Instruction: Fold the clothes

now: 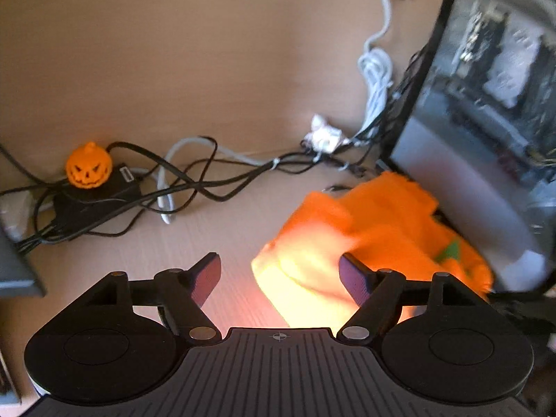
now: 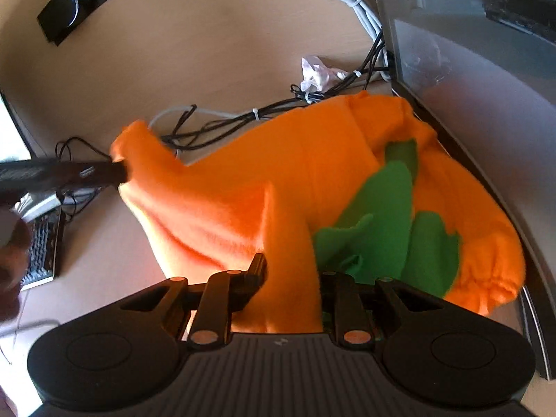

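The orange garment [image 2: 285,173] with green leaf-shaped patches [image 2: 385,229] lies bunched on the light wooden surface [image 1: 215,236], pressed up against the dark monitor [image 2: 486,87] on its far right side. In the right wrist view, the right hand-held gripper [image 2: 293,278] is clamped on a raised ridge of the orange fabric that runs back between its two fingers, with the green patches just beside its right finger. At the left end of the garment, a corner of cloth is drawn up to a peak where the tip of the left hand-held gripper [image 2: 114,170] meets it; whether that tip actually pinches the cloth I cannot tell from this view. In the left wrist view, the left hand-held gripper [image 1: 279,274] has its fingers spread wide apart, with a brightly lit, blurred part of the garment [image 1: 365,236] lying between and beyond them. Behind the garment, a tangle of black cables [image 1: 194,180] and a bundled white cable [image 1: 377,83] run along the surface, near a crumpled white scrap [image 1: 323,135]. A small orange pumpkin figure [image 1: 89,168] sits on a black box [image 1: 93,201] well apart to the left. A keyboard [image 2: 43,246] shows at the left edge in the right wrist view.
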### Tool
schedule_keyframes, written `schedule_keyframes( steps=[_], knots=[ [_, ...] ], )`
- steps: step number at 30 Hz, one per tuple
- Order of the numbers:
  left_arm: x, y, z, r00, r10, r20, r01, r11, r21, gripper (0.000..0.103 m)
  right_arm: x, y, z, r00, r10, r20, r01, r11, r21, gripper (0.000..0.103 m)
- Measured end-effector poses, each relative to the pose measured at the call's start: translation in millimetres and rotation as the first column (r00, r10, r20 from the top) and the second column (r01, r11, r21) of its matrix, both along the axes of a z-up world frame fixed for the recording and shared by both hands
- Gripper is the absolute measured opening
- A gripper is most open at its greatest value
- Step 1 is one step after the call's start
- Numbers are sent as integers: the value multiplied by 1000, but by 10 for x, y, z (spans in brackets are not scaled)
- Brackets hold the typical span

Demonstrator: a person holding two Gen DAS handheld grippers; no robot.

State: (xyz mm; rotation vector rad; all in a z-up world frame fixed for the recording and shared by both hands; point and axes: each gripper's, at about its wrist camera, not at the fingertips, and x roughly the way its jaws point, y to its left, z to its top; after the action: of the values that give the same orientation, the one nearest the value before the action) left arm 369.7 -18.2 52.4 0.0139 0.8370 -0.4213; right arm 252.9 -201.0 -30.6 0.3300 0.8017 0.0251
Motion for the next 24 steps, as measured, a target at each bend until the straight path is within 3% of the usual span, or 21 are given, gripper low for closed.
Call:
schedule_keyframes(
  steps=[3, 7, 11, 15, 21, 24],
  knots=[
    [202, -207, -152, 999, -23, -31, 25, 998, 61, 80, -167, 53, 29, 999, 38, 2, -38, 998, -41, 21],
    [349, -428, -299, 996, -76, -51, 81, 990, 112, 69, -374, 186, 243, 995, 89, 44, -79, 977, -198, 48],
    [418, -517, -349, 994, -93, -53, 99, 987, 126, 68, -500, 330, 572, 981, 104, 164, -41, 937, -348, 48],
    [428, -567, -381, 993, -102, -65, 110, 986, 125, 66, -344, 446, 692, 970, 138, 200, -86, 965, -246, 47],
    [411, -505, -380, 990, -107, -95, 116, 989, 88, 65, 117, 289, 53, 1000, 20, -13, -21, 989, -149, 42],
    [319, -485, -396, 987, -125, -101, 134, 988, 80, 66, 74, 227, -55, 998, 50, -43, -54, 994, -99, 42]
  ],
)
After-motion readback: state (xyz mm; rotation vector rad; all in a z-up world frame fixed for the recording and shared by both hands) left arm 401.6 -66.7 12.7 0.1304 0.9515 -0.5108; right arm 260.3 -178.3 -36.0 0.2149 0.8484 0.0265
